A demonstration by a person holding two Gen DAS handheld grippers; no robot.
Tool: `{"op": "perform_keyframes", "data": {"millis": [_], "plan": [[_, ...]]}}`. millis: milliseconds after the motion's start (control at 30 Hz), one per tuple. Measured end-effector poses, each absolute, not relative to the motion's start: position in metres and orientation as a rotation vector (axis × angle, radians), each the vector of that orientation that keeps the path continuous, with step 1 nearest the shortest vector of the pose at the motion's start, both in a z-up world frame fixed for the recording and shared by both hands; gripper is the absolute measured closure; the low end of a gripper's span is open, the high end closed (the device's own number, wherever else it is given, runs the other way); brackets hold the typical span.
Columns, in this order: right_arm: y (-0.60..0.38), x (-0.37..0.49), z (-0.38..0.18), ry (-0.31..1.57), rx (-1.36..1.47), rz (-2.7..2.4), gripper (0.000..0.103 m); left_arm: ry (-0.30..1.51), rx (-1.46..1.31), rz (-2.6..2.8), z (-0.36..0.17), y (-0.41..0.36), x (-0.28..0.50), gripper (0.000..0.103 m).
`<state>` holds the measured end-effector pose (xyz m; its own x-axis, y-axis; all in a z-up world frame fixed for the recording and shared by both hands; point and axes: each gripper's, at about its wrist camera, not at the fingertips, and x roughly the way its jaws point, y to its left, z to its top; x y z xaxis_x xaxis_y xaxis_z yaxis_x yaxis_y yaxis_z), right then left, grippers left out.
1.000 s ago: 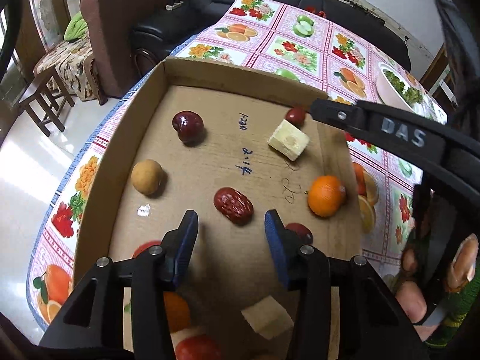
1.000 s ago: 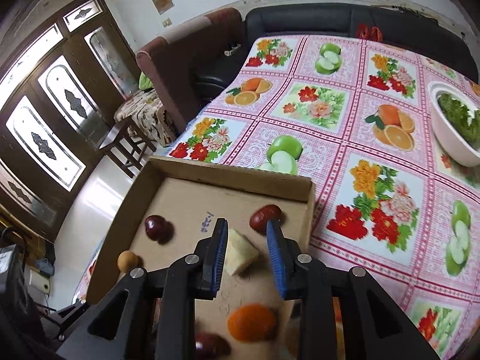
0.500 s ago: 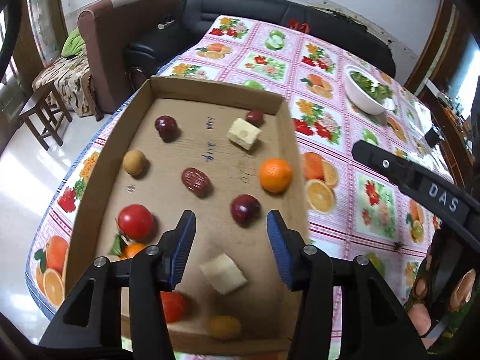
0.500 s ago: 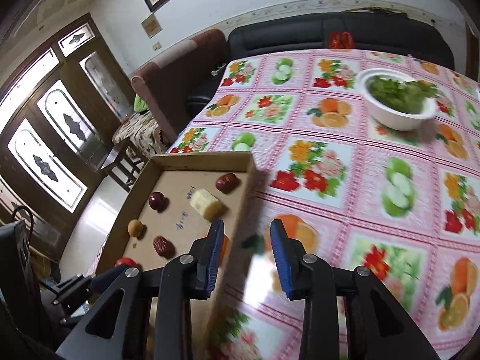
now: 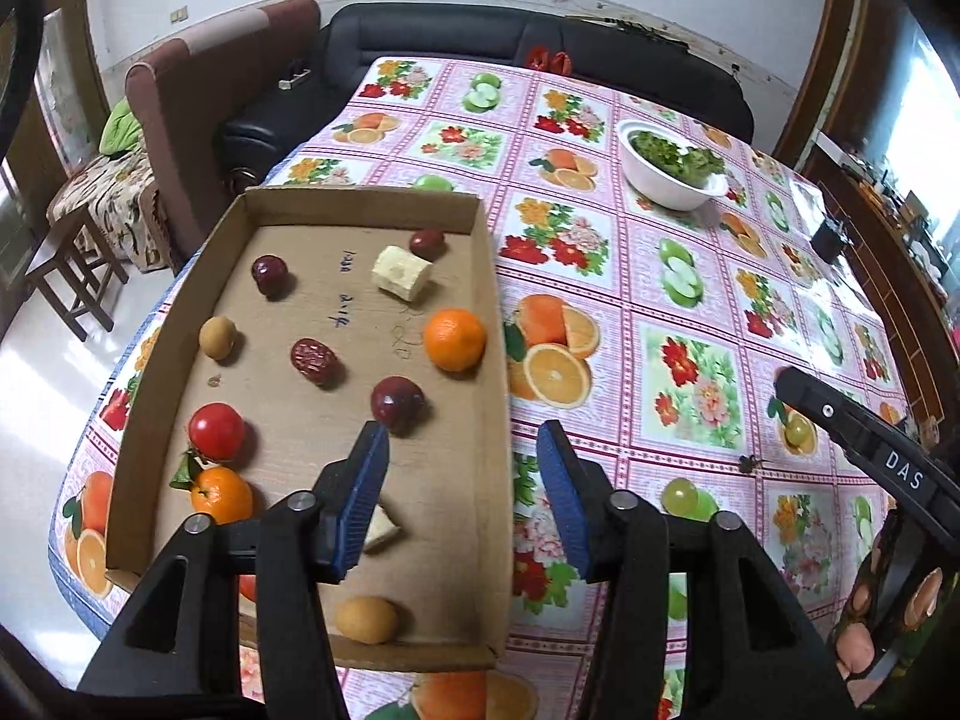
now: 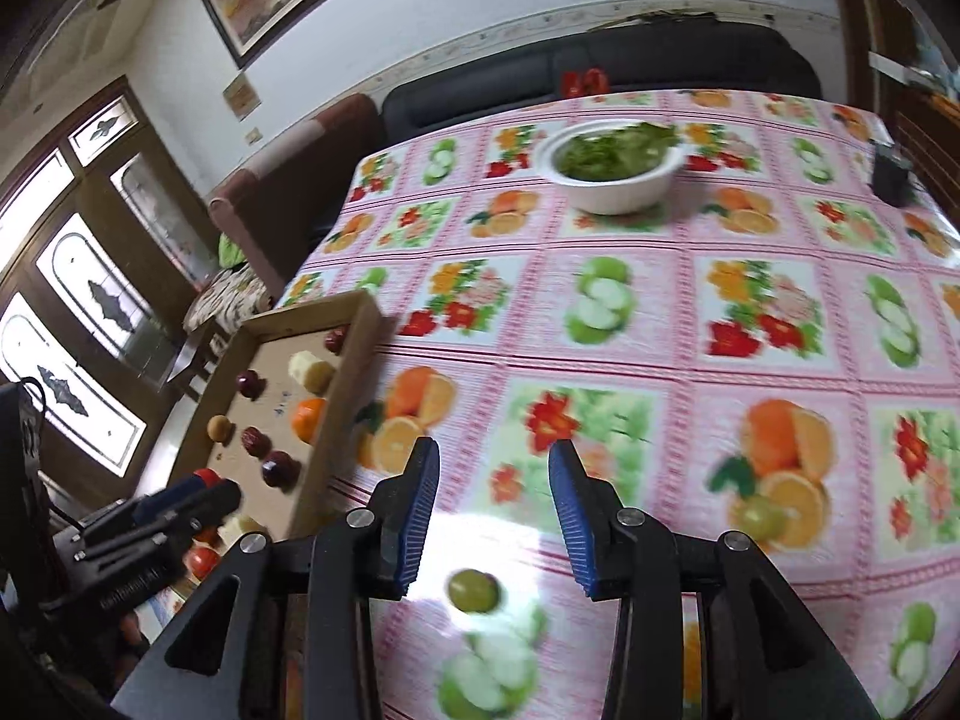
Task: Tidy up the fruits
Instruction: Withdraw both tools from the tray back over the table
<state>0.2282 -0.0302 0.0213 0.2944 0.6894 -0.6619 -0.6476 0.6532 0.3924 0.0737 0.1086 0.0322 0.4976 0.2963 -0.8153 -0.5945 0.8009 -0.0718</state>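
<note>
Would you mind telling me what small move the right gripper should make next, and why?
Probably ease the right gripper down and slightly back toward the green grape, which lies alone on the tablecloth just below its tips. Its jaws are opening with nothing between them, and every other fruit already sits in the cardboard tray, so the grape looks like the next pick.

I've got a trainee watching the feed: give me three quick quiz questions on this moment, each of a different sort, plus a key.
1. True or false: the white bowl of greens sits inside the cardboard tray.
2. Multiple choice: the green grape lies (A) in the tray, (B) on the tablecloth near the right gripper, (C) in the bowl.
3. Fill in: the fruit nearest the tray's right wall, beside the printed orange slices, is a whole ____.

Key: 1 false; 2 B; 3 orange. Neither the right gripper nor the left gripper holds anything.
</note>
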Motion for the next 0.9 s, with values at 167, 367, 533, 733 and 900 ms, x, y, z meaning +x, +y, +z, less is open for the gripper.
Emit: {"op": "perform_keyframes", "data": {"millis": [167,367,533,733,900], "plan": [[-0.072,0.236,0.013,0.912,0.069,0.818,0.062,0.897,-0.365,0.519,0.034,0.097,0.078,0.051],[-0.113,0.245,0.005,0.921,0.097,0.746,0.062,0.918,-0.360,0.455,0.031,0.077,0.091,0.051],[-0.127,0.247,-0.001,0.927,0.120,0.732,0.062,0.944,-0.350,0.409,0.026,0.059,0.098,0.052],[-0.143,0.250,-0.008,0.933,0.136,0.711,0.062,0.970,-0.341,0.355,0.017,0.044,0.105,0.052],[-0.171,0.253,-0.010,0.925,0.180,0.667,0.062,1.004,-0.333,0.302,0.004,0.031,0.112,0.052]]}}
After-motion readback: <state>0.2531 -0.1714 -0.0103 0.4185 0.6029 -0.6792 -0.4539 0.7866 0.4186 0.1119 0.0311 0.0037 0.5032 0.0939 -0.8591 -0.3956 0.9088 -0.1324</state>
